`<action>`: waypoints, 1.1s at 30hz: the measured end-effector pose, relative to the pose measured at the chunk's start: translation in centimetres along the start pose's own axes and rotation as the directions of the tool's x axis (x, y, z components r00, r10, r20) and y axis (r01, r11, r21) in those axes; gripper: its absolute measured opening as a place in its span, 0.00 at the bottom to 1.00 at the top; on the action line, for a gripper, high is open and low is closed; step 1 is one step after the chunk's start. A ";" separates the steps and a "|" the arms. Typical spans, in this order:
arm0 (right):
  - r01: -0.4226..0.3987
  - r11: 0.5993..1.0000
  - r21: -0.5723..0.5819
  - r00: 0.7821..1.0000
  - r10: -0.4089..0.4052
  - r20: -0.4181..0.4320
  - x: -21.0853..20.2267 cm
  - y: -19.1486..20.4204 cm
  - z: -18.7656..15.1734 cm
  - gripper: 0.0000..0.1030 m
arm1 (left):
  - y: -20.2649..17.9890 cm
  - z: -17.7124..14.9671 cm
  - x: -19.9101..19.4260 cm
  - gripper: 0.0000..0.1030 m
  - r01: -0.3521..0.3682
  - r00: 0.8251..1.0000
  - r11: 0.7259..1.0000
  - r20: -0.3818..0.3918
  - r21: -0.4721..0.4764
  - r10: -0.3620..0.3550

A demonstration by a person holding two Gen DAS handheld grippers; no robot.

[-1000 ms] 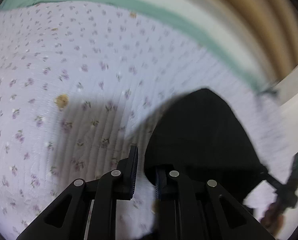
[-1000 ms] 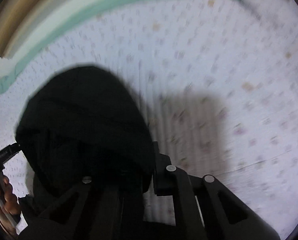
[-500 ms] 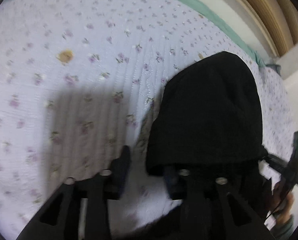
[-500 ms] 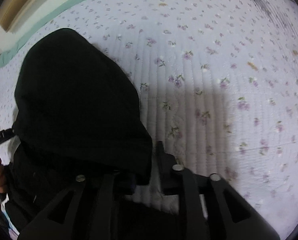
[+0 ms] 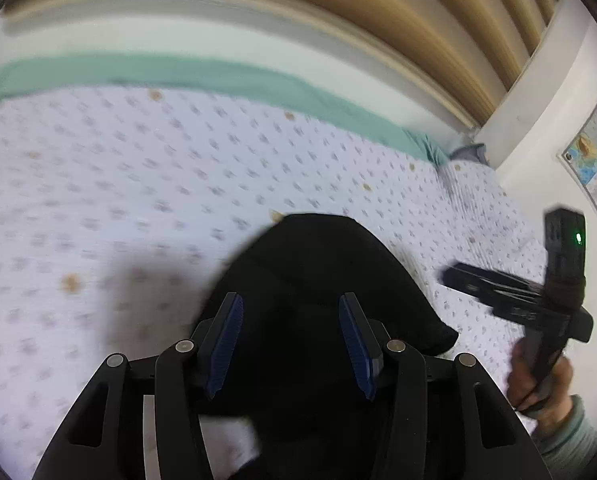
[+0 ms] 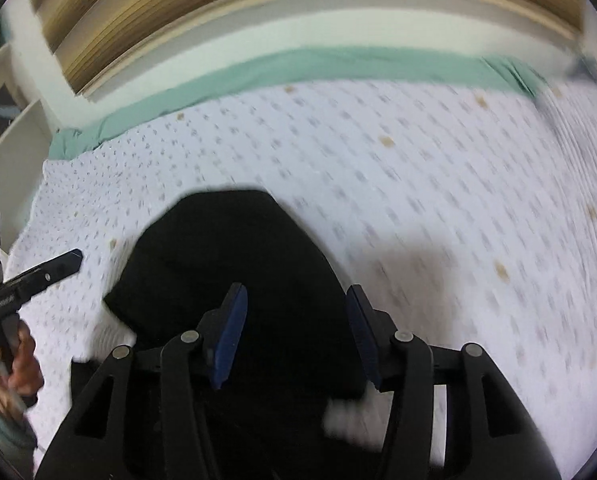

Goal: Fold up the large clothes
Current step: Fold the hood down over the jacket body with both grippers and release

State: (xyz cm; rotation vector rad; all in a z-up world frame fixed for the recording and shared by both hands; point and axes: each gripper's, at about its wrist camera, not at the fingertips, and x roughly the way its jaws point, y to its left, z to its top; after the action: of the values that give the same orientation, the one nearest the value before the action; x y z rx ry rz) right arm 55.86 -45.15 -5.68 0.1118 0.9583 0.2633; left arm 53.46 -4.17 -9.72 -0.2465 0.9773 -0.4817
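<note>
A black garment, hood end away from me, lies on the floral bedspread; it shows in the left wrist view (image 5: 318, 264) and in the right wrist view (image 6: 222, 256). My left gripper (image 5: 290, 312) is open and empty, its blue-padded fingers (image 5: 228, 336) spread above the black cloth. My right gripper (image 6: 296, 308) is open and empty too, above the same cloth. The right gripper also shows at the right of the left wrist view (image 5: 518, 296), and the left gripper at the left of the right wrist view (image 6: 38, 276).
The white bedspread with small purple flowers (image 5: 138, 184) covers the bed, with a green sheet edge (image 5: 218, 76) at the far side. A tan curtain (image 5: 338, 8) and white wall lie beyond. A map poster (image 5: 594, 152) hangs at right. White shelves (image 6: 2, 120) stand at left.
Both grippers were closed on the black garment's edges and lowered it onto the bed. They have now opened, let go and pulled back and up. Both views are motion-blurred.
</note>
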 end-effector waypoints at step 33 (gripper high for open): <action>-0.040 0.995 0.091 0.959 0.064 -0.276 6.8 -5.6 -9.2 0.21 | 5.4 -6.5 6.0 0.50 -0.048 0.966 0.996 -0.256 -0.079 0.027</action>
State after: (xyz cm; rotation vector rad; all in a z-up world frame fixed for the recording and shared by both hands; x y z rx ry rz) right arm 53.00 -48.93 -17.52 0.1813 1.2485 0.2919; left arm 52.28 -2.34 -19.85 -0.2454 1.2531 -0.4447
